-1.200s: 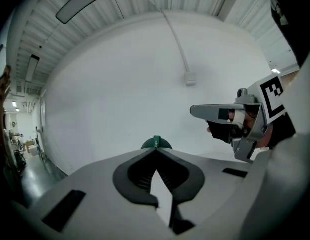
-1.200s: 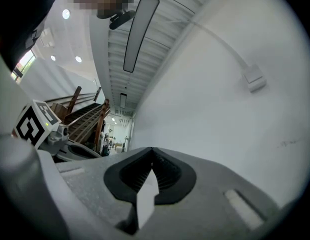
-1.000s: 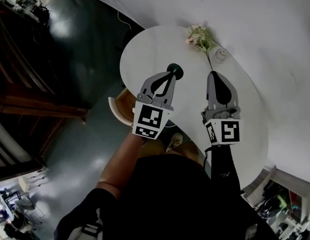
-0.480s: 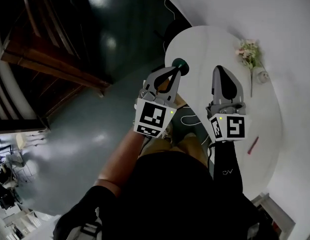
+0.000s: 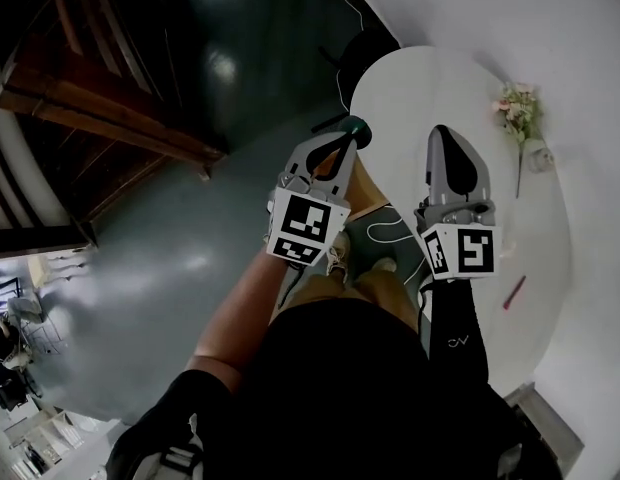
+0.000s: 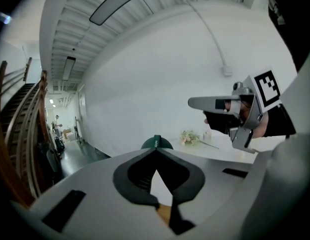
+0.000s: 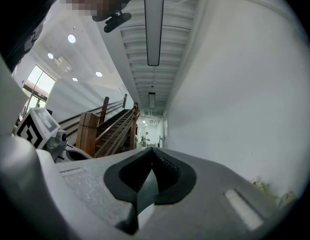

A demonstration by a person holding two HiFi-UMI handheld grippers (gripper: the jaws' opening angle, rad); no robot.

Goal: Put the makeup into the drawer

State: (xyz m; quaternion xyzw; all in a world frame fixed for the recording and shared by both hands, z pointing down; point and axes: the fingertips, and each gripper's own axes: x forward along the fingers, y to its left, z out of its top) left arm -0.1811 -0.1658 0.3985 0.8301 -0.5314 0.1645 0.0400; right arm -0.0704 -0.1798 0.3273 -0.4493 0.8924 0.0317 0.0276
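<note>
**Left gripper** (image 5: 341,144): jaws pressed together, their tips pinching the green makeup item (image 5: 356,130). In the left gripper view the item (image 6: 156,142) shows as a dark green dome just beyond the closed tips, with a narrow strip of it caught between them. It is held in the air beside the near edge of the table (image 5: 420,88), over the floor (image 5: 170,268).

**Right gripper** (image 5: 442,131): jaws closed tip to tip with nothing between them. It is held over the table, level with the left gripper and well apart from the green item.

**Table**: white with a rounded edge, standing against a white wall. On it are:
- a spray of flowers (image 5: 517,106)
- a small white vase (image 5: 537,154) just beside the flowers
- a thin red stick (image 5: 514,292), lying alone nearer the person

**Surroundings**: a wooden staircase (image 5: 100,118) across the floor.
</note>
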